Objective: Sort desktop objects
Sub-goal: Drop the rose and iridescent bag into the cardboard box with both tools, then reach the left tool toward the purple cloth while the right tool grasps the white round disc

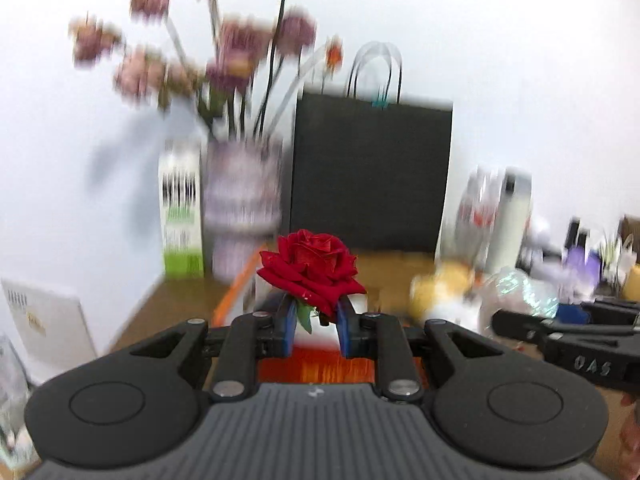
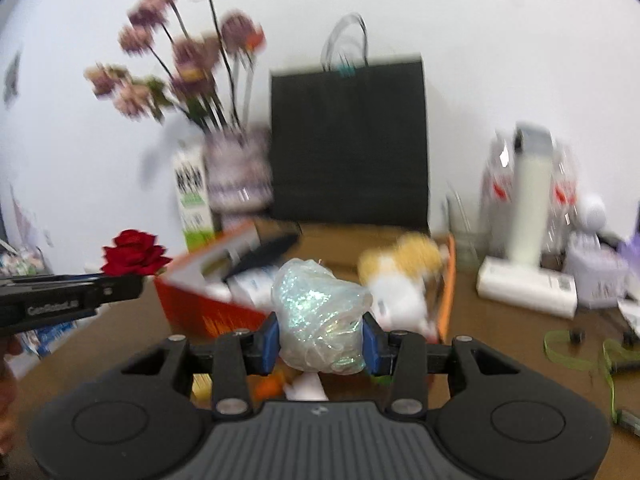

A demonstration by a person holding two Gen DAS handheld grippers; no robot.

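My left gripper (image 1: pixel 316 326) is shut on the stem of a red rose (image 1: pixel 311 268) and holds it above an orange box (image 1: pixel 316 364). The rose also shows at the left of the right wrist view (image 2: pixel 134 254). My right gripper (image 2: pixel 320 340) is shut on a crumpled iridescent plastic wrap (image 2: pixel 320 314) over the same orange box (image 2: pixel 208 312). The wrap shows at the right of the left wrist view (image 1: pixel 520 290), with the right gripper's body (image 1: pixel 576 344) beside it.
A vase of pink flowers (image 2: pixel 236 168), a green and white carton (image 2: pixel 192 204) and a black paper bag (image 2: pixel 348 140) stand at the wall. A yellow and white plush toy (image 2: pixel 400 280) lies in the box. White boxes (image 2: pixel 528 286) and green ribbon (image 2: pixel 576 354) lie right.
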